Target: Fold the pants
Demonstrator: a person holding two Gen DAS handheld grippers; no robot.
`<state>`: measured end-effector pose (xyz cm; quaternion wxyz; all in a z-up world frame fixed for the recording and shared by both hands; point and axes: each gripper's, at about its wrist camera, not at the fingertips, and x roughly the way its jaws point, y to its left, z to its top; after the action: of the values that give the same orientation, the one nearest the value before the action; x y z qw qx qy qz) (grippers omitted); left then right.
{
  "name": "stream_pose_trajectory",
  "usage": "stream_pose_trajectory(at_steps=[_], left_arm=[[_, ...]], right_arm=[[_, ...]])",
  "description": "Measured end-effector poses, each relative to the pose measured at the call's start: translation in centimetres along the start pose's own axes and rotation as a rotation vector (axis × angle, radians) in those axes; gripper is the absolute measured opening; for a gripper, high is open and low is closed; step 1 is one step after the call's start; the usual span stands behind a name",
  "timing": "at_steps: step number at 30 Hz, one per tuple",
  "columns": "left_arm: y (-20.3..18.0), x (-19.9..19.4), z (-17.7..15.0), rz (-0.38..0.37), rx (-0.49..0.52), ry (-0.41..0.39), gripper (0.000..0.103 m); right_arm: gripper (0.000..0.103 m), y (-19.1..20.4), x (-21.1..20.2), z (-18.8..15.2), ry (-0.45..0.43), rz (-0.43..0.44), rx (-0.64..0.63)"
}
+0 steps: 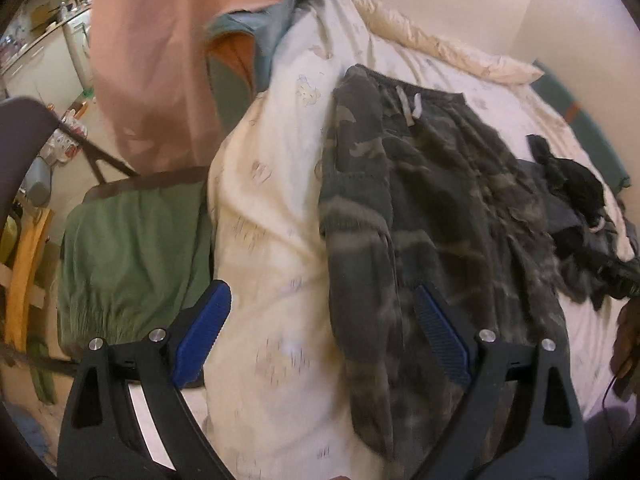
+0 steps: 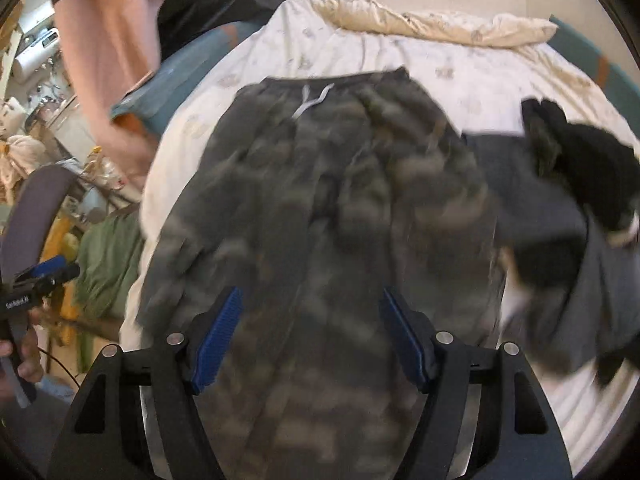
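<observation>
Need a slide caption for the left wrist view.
Open left gripper hovers over camouflage pants spread on a cream bedsheet.

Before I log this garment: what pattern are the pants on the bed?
Green-grey camouflage pants, with a pale drawstring; clearest in the left wrist view.

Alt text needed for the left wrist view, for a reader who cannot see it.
Camouflage pants lie spread on a cream bedsheet, with the open left gripper above their lower part, holding nothing. A pile of dark clothes lies at the right, and a green cloth at the left.
</observation>
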<state>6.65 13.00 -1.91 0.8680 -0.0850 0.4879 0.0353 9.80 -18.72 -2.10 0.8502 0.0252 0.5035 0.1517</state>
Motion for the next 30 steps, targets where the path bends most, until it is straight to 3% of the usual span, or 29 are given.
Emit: stream_pose_trajectory(at_steps=[7, 9, 10, 13, 15, 16, 17, 20, 23, 26, 30], left_arm=[[-0.6, 1.6, -9.4, -0.081, -0.057, 0.138, 0.090], [-1.1, 3.5, -11.5, -0.095, -0.070, 0.194, 0.082], [-1.5, 4.4, -12.0, -0.105, -0.078, 0.220, 0.071], [-3.0, 6.6, -12.4, -0.145, -0.088, 0.265, 0.061], [-4.0, 7.7, -12.3, -0.125, -0.047, 0.261, 0.034], [-4.3, 8.5, -12.4, -0.120, -0.025, 0.291, 0.009], [-4.4, 8.9, -12.6, -0.125, -0.017, 0.313, 0.001], [-3.9, 7.3, -12.2, -0.127, -0.022, 0.288, 0.001], [-2.2, 3.7, -10.9, -0.100, -0.042, 0.198, 0.001], [1.6, 1.3, -9.7, 0.021, -0.112, 0.099, 0.001], [3.8, 2.8, -10.1, -0.025, -0.206, 0.150, 0.001]], right_arm=[[0.073, 2.2, -1.6, -10.7, 0.053, 0.087, 0.087], [0.073, 2.4, -1.2, -12.9, 0.072, 0.102, 0.110], [0.073, 2.3, -0.8, -13.9, 0.087, 0.107, 0.122], [0.073, 2.0, 0.5, -16.2, 0.129, 0.120, 0.189], [0.073, 2.1, 1.3, -17.0, 0.157, 0.107, 0.204], [0.073, 2.2, 1.4, -17.2, 0.154, 0.097, 0.203], [0.073, 2.2, 1.4, -17.2, 0.148, 0.094, 0.201], [0.073, 1.5, 1.0, -17.1, 0.123, 0.089, 0.210], [0.073, 0.6, 0.9, -17.1, 0.121, 0.119, 0.246], [0.073, 1.0, 1.6, -16.9, 0.133, 0.145, 0.252], [0.066, 3.8, 4.2, -16.5, 0.216, 0.218, 0.181]])
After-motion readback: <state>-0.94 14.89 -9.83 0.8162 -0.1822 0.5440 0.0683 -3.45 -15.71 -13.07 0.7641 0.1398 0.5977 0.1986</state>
